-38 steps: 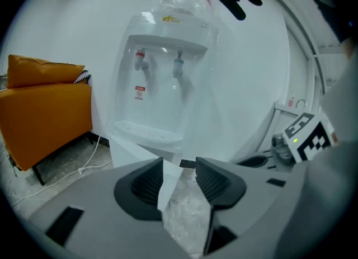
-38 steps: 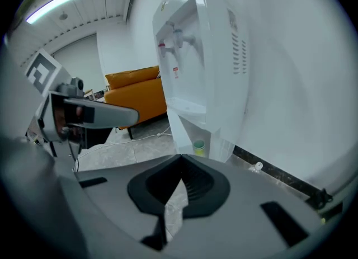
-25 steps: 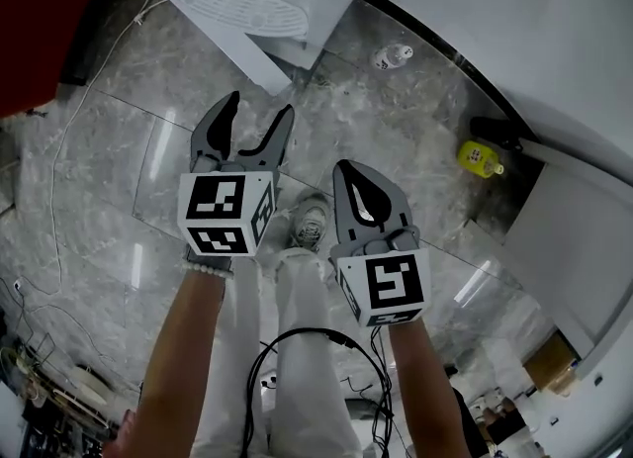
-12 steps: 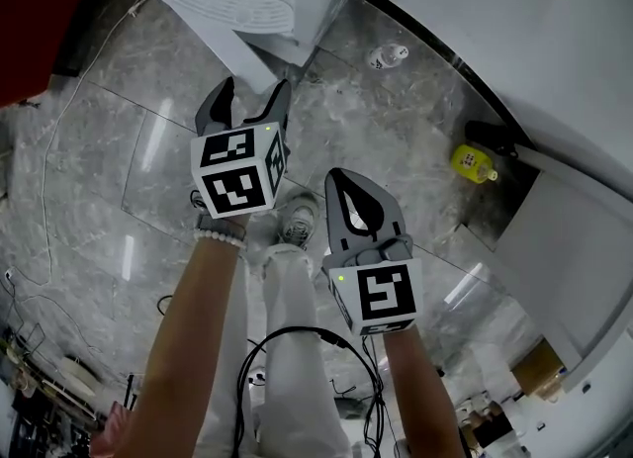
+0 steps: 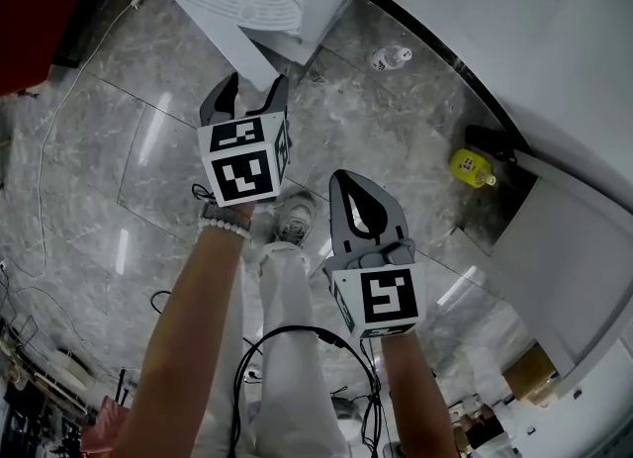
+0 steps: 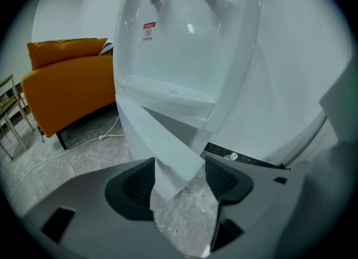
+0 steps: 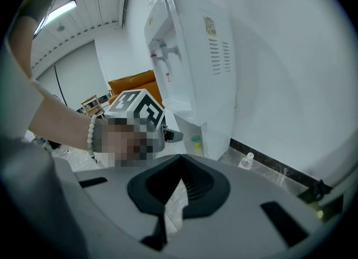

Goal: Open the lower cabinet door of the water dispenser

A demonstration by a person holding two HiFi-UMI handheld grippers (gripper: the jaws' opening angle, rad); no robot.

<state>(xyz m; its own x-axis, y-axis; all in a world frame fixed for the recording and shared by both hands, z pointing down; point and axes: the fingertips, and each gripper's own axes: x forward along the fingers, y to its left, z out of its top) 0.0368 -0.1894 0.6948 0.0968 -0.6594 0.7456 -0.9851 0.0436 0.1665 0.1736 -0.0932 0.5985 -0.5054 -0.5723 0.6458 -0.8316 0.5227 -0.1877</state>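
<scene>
left gripper [image 5: 255, 88] shifts up the head view to the lower cabinet door [image 5: 245, 48] and rolls, so its cube [image 5: 245, 161] now hides most of it. Its fingers [image 6: 133, 184] have just been closing slightly; the door's bottom corner sits between them, not gripped.

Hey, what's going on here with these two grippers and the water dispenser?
A person holds a gripper in each hand before a white water dispenser. The left gripper is open around the bottom corner of the lower cabinet door, which angles out from the cabinet. Its jaws have just been closing a little but do not clamp the door. The right gripper is shut and empty.
</scene>
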